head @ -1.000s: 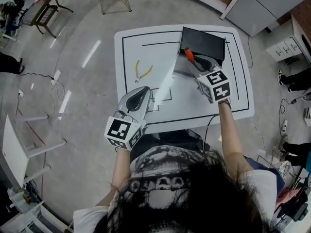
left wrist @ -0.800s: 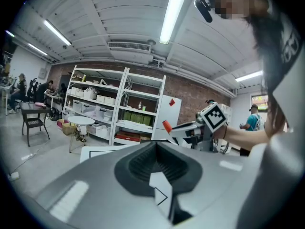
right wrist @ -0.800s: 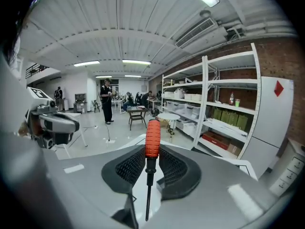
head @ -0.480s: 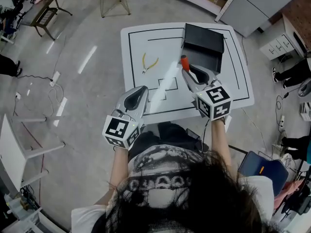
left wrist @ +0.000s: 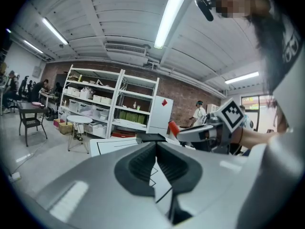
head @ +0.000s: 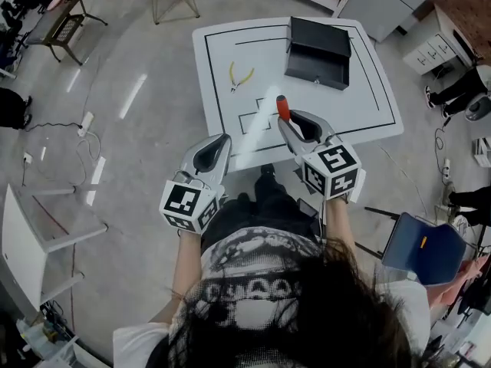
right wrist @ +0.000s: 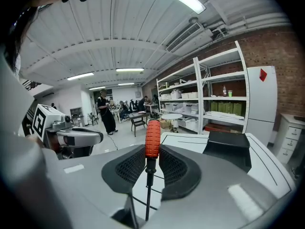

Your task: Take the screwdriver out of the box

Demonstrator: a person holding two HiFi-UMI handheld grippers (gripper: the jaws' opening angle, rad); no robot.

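Stage: carry, by my read. The lift-out looks done, the set-down not yet.

The left gripper (head: 222, 139) hangs off the near edge of the white table (head: 360, 106). Its jaws are pressed together with nothing between them, so it's idle and best kept clear. Yellow pliers (head: 240, 75) lie left of centre on the table, well apart from the rest and not part of this task.

The screwdriver (head: 283, 107) is out of the box, in the air over the table's near part, with its orange handle poking past the tips. The right gripper (right wrist: 151, 152) is clamped on it about where handle meets shaft, and the shaft runs back between the pads. The black box (head: 318, 52) stands at the far side, well apart.

To do it well, keep the clamp firm — the grip sits off the tool's middle, so it could pivot. Lower onto a bare stretch of table and loosen only once the tool rests there.
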